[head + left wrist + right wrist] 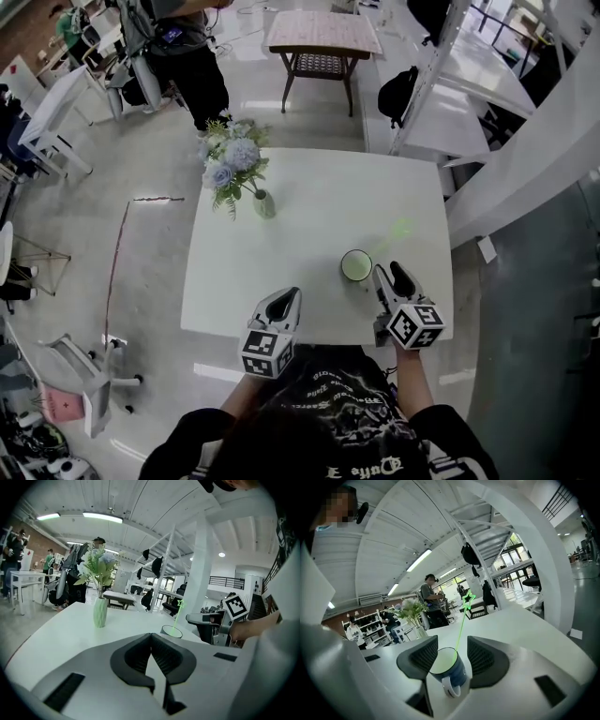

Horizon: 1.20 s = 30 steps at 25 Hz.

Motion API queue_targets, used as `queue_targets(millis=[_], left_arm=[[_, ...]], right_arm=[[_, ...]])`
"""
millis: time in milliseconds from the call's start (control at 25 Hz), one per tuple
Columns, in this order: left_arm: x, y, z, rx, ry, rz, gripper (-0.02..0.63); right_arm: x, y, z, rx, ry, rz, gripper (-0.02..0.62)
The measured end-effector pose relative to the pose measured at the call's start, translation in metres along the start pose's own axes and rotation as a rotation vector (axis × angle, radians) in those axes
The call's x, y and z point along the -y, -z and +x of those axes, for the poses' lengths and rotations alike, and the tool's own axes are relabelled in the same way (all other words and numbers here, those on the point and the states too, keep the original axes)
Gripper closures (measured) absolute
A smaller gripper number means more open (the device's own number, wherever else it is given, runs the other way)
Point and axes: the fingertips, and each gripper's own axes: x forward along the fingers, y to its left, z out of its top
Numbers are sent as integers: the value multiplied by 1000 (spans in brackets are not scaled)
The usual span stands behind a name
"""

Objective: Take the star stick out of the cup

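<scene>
Now one cup (356,266) holding one star stick (462,620) sits between the released right tongs (389,272); left tongs (292,294) clenched empty.

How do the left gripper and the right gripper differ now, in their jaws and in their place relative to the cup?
The left gripper has its jaws together, with nothing between them; the right gripper has its jaws apart. The right gripper faces the blue cup with the green star stick, seen in its gap; the left gripper is farther from the cup. Both are low over the white table, at its near edge.
</scene>
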Motion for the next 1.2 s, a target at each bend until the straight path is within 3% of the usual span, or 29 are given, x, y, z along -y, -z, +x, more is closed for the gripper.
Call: queue_targets(millis=[520,880,1200], left_arm=[[-12,-2,-1,8,-85,-12,586],[-11,-5,5,12,-96,-6,586],[-10,-8,11,11,-96,1,586]], right_arm=[[11,-5,41,-34,-41,-22,410],[13,-5,56,-44,-63,2,443],[17,-9,61,-28,-46,34,553]])
